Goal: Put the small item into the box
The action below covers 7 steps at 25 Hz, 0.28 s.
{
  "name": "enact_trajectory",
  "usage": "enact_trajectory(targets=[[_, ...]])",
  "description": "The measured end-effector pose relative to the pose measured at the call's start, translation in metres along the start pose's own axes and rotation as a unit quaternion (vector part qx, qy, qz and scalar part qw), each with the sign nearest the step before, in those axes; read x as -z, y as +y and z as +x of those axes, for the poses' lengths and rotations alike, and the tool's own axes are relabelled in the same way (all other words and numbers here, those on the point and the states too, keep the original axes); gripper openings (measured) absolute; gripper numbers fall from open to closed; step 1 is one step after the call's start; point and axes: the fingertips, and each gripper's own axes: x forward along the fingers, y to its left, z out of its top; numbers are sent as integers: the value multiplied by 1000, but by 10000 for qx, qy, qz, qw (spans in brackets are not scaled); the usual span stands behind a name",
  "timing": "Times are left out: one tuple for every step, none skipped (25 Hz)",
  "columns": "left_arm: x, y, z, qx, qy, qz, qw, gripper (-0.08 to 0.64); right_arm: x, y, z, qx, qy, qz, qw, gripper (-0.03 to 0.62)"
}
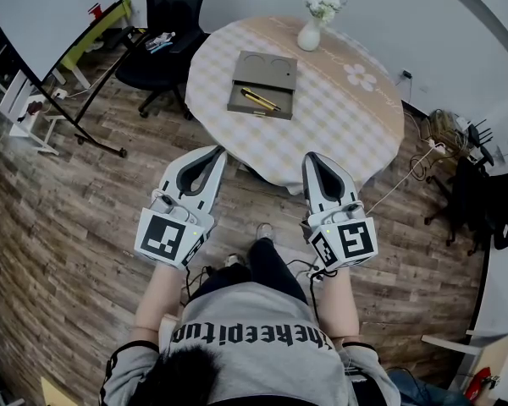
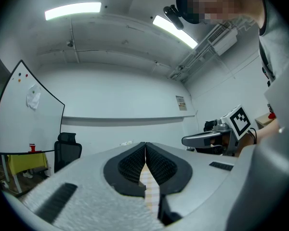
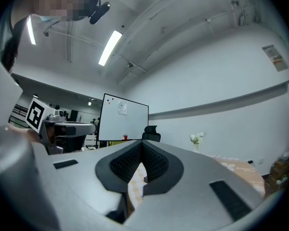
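A flat grey box (image 1: 264, 73) lies on the round checked table (image 1: 356, 117). A slim yellow-and-dark item (image 1: 260, 100) rests on the box's near part. My left gripper (image 1: 214, 152) is held short of the table's near edge, over the floor. Its jaws are shut with nothing between them (image 2: 145, 145). My right gripper (image 1: 314, 158) is level with it, just at the table's front edge, and is also shut and empty (image 3: 141, 144). Each gripper shows in the other's view: the right gripper (image 2: 213, 138) and the left gripper (image 3: 67, 127).
A white vase with flowers (image 1: 311, 30) stands at the table's far side. A black office chair (image 1: 165, 32) sits to the table's left, with a whiteboard on a stand (image 1: 55, 19) beyond it. Cables (image 1: 423, 155) trail on the wood floor at the right.
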Motion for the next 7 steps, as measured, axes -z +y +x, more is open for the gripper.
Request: enact_trajectory(targets=[[1, 0, 0, 3, 1, 0, 10000, 17, 1, 0, 0, 3, 3, 0, 10000, 5], [1, -1, 0, 2, 1, -2, 10000, 17, 1, -1, -1, 6, 6, 0, 10000, 5], [2, 0, 0, -1, 4, -7, 10000, 17, 2, -1, -1, 9, 6, 1, 10000, 5], [2, 0, 0, -5, 8, -11, 10000, 17, 2, -1, -1, 13, 3, 1, 10000, 5], [3, 0, 0, -10, 11, -16, 10000, 17, 1, -1, 0, 15, -2, 1, 10000, 5], [3, 1, 0, -14, 12, -20, 10000, 17, 1, -1, 0, 17, -8, 0, 10000, 5], [3, 2, 0, -18, 13, -24, 10000, 17, 1, -1, 0, 18, -14, -2, 10000, 5]])
